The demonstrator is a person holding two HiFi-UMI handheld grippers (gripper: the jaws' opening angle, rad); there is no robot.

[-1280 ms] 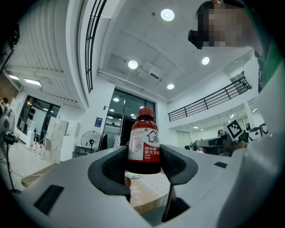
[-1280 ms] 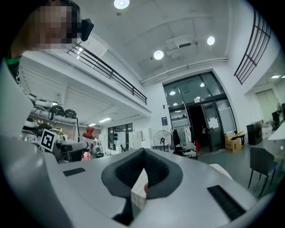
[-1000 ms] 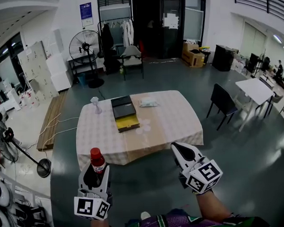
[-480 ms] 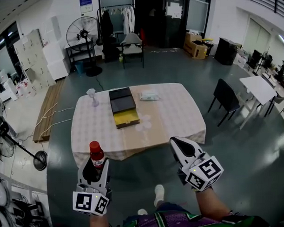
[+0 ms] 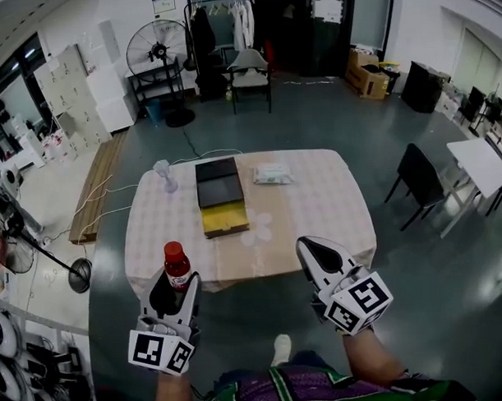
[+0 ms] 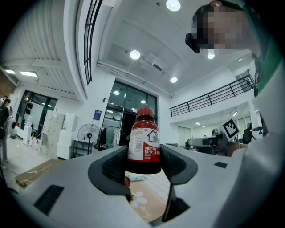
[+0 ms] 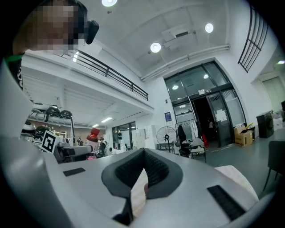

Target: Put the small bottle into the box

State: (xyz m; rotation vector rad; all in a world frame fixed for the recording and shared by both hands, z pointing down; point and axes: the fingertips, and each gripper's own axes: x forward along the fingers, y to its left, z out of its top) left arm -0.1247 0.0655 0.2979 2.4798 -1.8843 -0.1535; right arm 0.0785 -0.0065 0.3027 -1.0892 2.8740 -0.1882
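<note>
Left gripper (image 5: 173, 289), 7 o'clock, is clamping the small bottle (image 5: 177, 262) upright: red cap, white label, dark contents | right gripper (image 5: 308, 249), 5 o'clock, is riding closed, empty | pickup apparently done, placing left | box (image 5: 219, 191), black with a yellow section, is lying on the table (image 5: 317, 203), 12 o'clock.

A big open lab hall: coat rack (image 5: 224, 24) at 12 o'clock, standing fan (image 5: 157, 51) at 11, lockers (image 5: 66, 91) at 10.
</note>
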